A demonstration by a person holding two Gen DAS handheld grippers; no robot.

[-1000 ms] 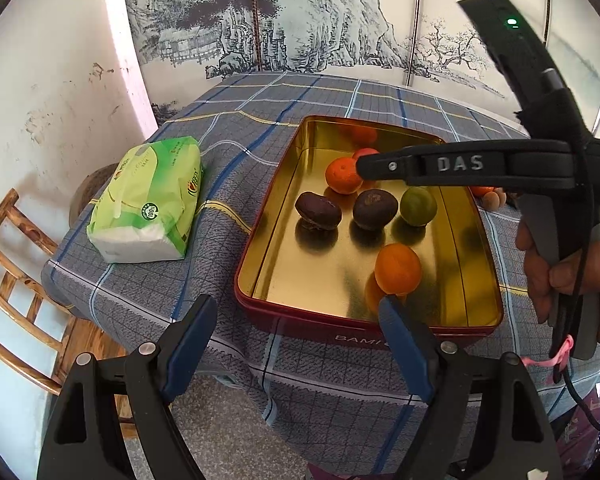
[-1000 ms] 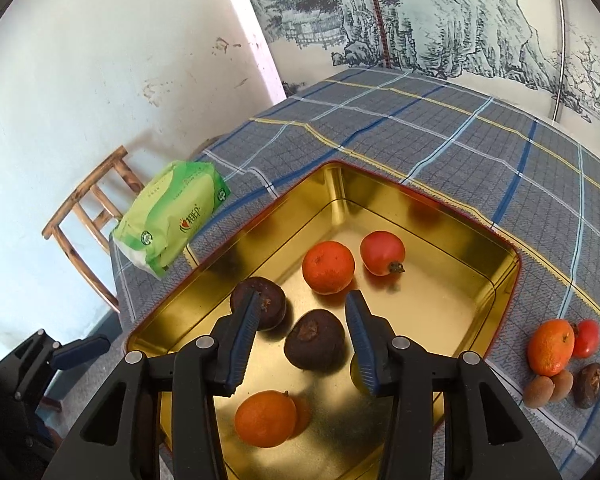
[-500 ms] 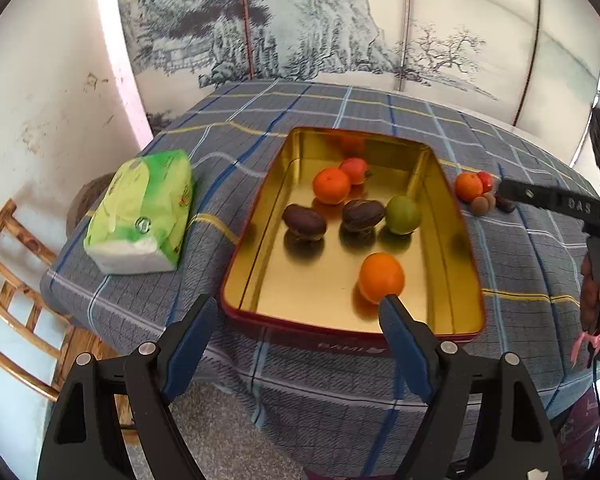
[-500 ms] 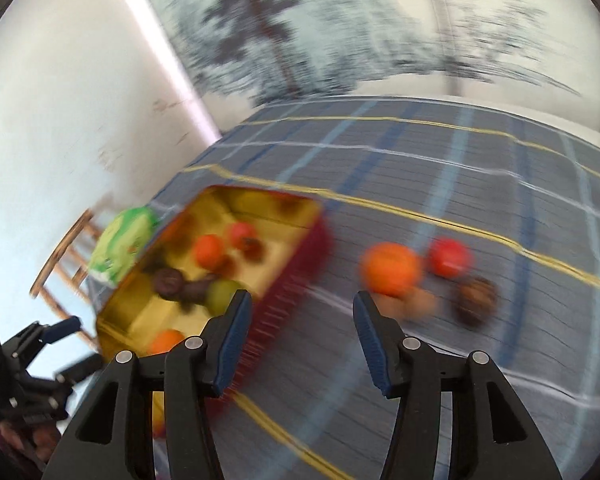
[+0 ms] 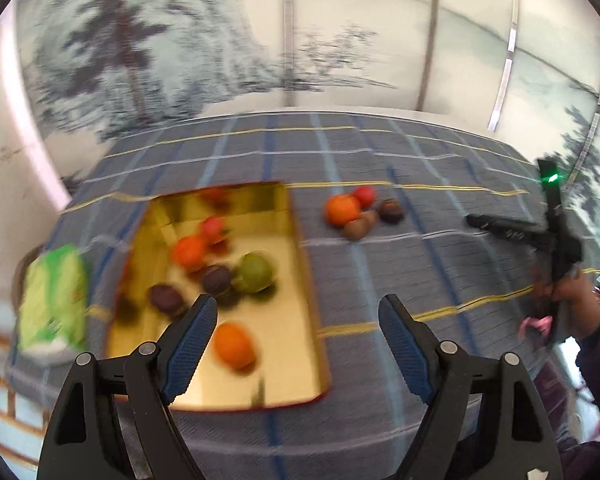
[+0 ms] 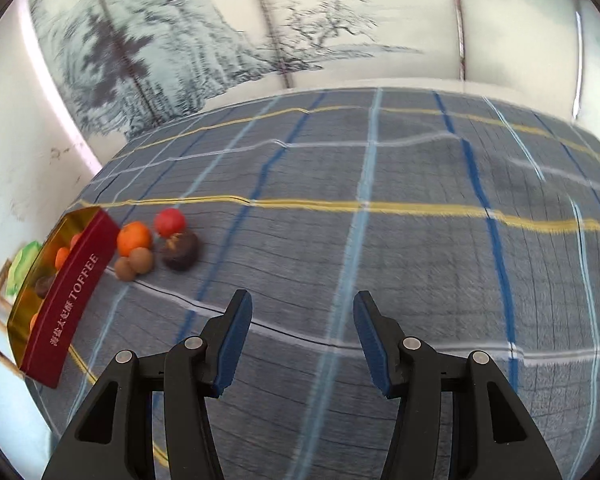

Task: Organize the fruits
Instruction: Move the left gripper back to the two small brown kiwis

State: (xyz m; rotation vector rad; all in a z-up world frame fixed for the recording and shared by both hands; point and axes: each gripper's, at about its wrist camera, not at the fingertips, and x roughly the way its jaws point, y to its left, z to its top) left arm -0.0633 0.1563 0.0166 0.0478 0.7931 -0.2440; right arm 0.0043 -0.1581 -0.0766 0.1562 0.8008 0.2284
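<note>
Your right gripper (image 6: 302, 342) has swung off the tin (image 6: 66, 302) to bare tablecloth (image 6: 380, 240), its jaws having just been opening, now moderately apart with nothing between them; your left gripper (image 5: 298, 346) has drifted right, jaws wide and empty over the tin's near right corner. Six fruits lie in the tin, while the loose cluster (image 6: 156, 244) waits just right of it, likely your next pick. Motion blur smears the left view; whether the two small brown ones are fruit is unclear.
</note>
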